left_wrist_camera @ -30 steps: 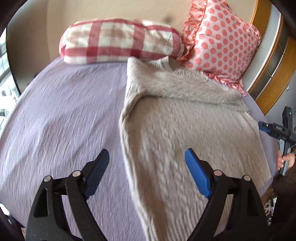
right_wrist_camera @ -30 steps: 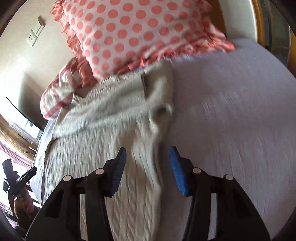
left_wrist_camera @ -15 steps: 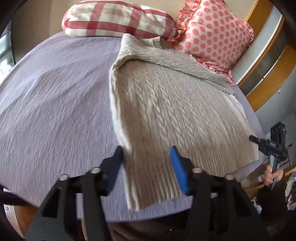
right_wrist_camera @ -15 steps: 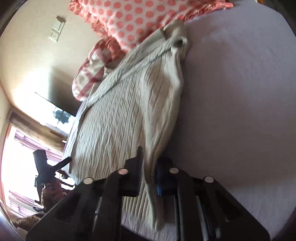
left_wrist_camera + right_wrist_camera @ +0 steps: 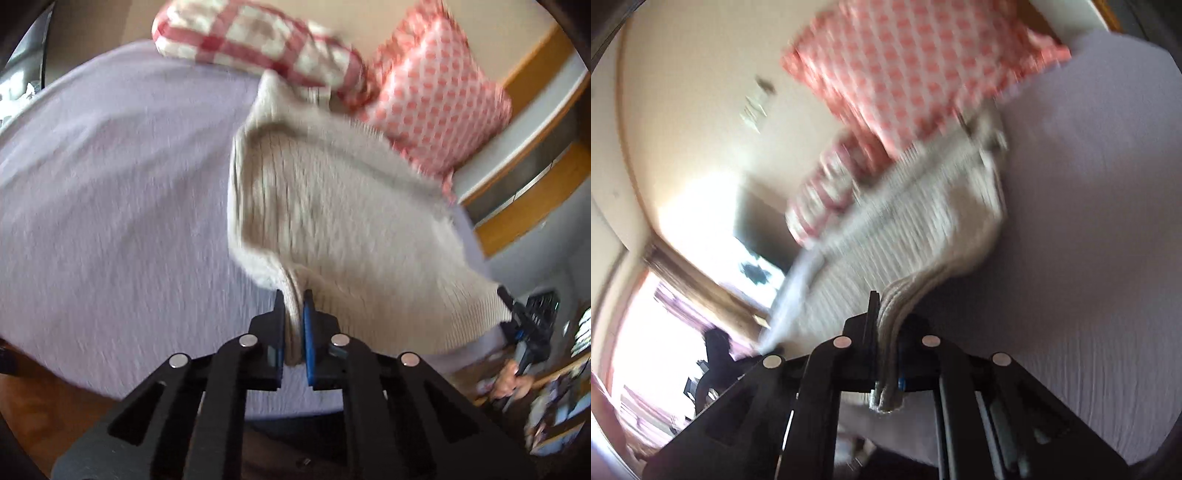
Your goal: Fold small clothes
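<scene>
Sweater [image 5: 332, 206] hem pinched in both claws, left claw [image 5: 294, 314] and right claw [image 5: 886, 332]; collar toward pillows [image 5: 436, 99]

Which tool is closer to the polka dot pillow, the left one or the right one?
Right, probably. The right tool grips the sweater on the polka dot pillow side; the left tool grips the side below the checked pillow.

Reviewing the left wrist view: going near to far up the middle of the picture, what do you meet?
Left hand-held gripper, shut on the sweater's hem → cream cable-knit sweater lifting off the lilac bedspread → red-and-white checked pillow → beige wall.
</scene>
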Tool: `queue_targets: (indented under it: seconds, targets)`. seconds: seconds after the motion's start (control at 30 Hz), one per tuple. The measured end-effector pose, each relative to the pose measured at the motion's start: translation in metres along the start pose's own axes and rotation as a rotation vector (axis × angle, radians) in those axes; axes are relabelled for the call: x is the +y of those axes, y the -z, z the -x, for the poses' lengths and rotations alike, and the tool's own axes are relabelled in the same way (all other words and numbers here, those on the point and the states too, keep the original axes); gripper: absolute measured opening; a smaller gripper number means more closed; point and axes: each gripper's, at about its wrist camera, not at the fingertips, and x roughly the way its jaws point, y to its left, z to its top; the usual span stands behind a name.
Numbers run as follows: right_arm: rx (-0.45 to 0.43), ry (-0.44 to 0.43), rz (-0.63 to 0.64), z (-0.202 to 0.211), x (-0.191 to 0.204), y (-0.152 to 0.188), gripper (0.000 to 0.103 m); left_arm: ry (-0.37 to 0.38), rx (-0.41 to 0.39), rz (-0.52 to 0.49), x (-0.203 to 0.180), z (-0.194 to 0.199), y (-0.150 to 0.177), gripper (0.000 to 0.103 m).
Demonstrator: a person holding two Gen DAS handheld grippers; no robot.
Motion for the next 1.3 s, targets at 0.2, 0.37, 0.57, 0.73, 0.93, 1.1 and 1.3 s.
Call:
queue_targets:
  seconds: [0.2,0.37,0.57,0.73,0.93,1.1,1.3]
  targets:
    - [-0.148,-0.055,-0.045,-0.006,0.009,-0.065,0.008,-0.034,-0.150,-0.012,-0.016,0.008,-0.080,0.008]
    - [-0.188,0.001,-0.103,-0.054,-0.003,-0.125,0.008,-0.126,-0.176,-0.030,-0.035,-0.034,-0.167,0.008]
    - [-0.193,0.143,-0.158,-0.139,-0.045,-0.193,0.008,-0.273,-0.169,-0.084,-0.051,-0.118,-0.250,0.008]
    - [-0.038,0.324,-0.260,-0.213,-0.097,-0.225,0.013,-0.390,-0.081,-0.035,-0.032,-0.191,-0.283,0.010]
    - [-0.080,0.219,-0.249,-0.216,-0.094,-0.233,0.059,-0.408,-0.176,-0.028,-0.019,-0.180,-0.289,0.037]
    - [-0.364,0.150,-0.117,-0.167,-0.055,-0.235,0.099,-0.333,-0.272,-0.001,-0.018,-0.136,-0.288,0.043]
    - [-0.096,0.172,0.007,-0.185,-0.026,-0.201,0.099,-0.214,-0.152,-0.172,-0.047,-0.141,-0.252,0.055]
